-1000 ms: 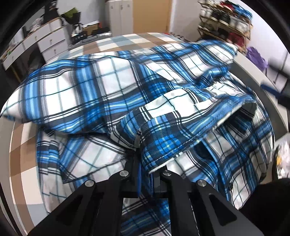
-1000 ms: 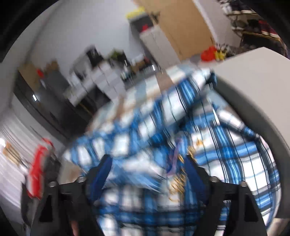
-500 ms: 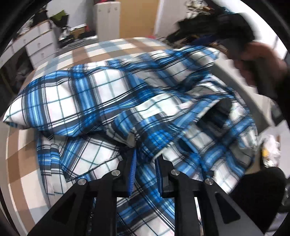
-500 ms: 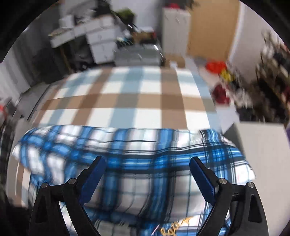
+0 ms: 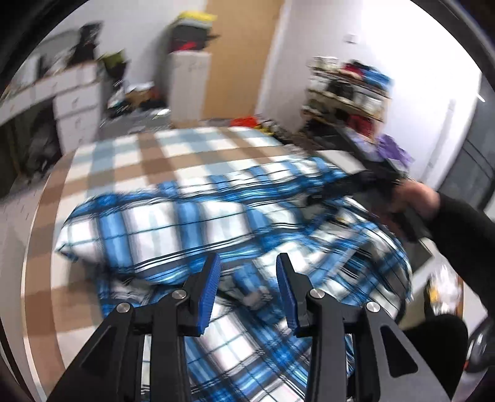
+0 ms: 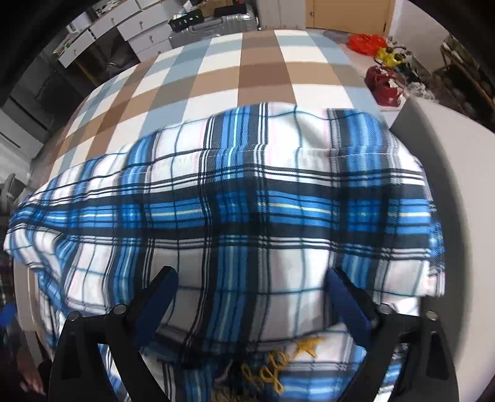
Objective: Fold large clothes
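Observation:
A blue, white and black plaid shirt (image 5: 191, 228) lies rumpled on a table with a brown, white and pale blue checked cloth (image 5: 130, 160). My left gripper (image 5: 247, 272) hovers above the shirt's near part, its jaws opening, with nothing between the blue pads (image 5: 210, 287). In the right wrist view the shirt (image 6: 247, 201) fills the middle, with yellow embroidery (image 6: 278, 365) at the bottom edge. My right gripper (image 6: 250, 278) points steeply down just above the cloth, open wide, gripping nothing. The left wrist view shows a hand (image 5: 414, 201) holding the right gripper's blurred black body over the shirt's right side.
White drawers (image 6: 136, 27) and a silver suitcase (image 6: 213, 21) stand beyond the table. Red and yellow objects (image 6: 383, 80) lie on the floor at the far right. A pale surface (image 6: 458, 185) borders the table on the right. A cluttered shelf (image 5: 349, 92) stands by the wall.
My left gripper let go of the shirt fold it pinched, its jaws parted, and it lifted back. My right gripper swung over the shirt and tipped down toward it, staying open.

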The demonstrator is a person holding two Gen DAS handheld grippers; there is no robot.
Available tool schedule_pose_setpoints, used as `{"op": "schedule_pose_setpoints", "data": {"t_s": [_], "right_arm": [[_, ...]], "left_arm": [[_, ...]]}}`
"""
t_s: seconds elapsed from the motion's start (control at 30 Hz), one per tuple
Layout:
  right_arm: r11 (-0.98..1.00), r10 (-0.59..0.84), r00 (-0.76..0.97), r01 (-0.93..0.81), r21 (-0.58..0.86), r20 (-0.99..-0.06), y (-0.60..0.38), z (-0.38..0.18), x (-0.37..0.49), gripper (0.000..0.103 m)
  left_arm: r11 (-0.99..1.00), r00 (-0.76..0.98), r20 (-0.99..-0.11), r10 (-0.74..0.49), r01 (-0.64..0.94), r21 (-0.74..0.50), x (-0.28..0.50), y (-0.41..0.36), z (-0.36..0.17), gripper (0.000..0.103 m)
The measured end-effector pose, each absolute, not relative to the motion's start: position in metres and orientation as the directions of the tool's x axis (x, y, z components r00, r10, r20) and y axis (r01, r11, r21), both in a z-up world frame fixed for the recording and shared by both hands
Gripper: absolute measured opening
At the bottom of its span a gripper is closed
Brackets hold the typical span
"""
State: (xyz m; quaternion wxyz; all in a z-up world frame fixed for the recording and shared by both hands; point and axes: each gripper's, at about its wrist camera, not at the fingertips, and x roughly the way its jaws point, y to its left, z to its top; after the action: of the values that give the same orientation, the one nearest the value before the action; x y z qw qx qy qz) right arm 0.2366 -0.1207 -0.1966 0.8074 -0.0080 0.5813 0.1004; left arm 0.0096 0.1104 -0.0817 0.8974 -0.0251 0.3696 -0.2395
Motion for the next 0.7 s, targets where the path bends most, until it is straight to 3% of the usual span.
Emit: {"op": "schedule_pose_setpoints", "data": {"t_s": [0.13,0.33,0.43,0.57,0.7], "right_arm": [[0.988,0.147,0.466,-0.116,0.105,-0.872,-0.137,-0.160,0.232,0.094],[0.996,0.081,0.288,-0.068,0.064,-0.954,-0.142,-0.210,0.234,0.096],[0.999,0.042,0.331,-0.011,0.041,-0.943,-0.135,-0.203,0.215,0.095],[0.951,0.288,0.431,-0.027,0.307,-0.855,-0.124,-0.169,0.155,0.095],[0.879,0.453,0.600,-0.179,0.441,-0.659,-0.106,-0.138,0.076,0.103]], "left_arm": [[0.906,0.639,-0.645,-0.420,0.341,-0.253,0.015,0.119,-0.084,0.031],[0.914,0.672,-0.620,-0.404,0.323,-0.245,0.013,0.125,-0.081,0.031],[0.924,0.696,-0.608,-0.381,0.298,-0.239,0.013,0.132,-0.078,0.031],[0.927,0.729,-0.573,-0.374,0.276,-0.254,0.011,0.145,-0.072,0.031],[0.928,0.734,-0.570,-0.368,0.255,-0.270,0.011,0.153,-0.071,0.032]]}}
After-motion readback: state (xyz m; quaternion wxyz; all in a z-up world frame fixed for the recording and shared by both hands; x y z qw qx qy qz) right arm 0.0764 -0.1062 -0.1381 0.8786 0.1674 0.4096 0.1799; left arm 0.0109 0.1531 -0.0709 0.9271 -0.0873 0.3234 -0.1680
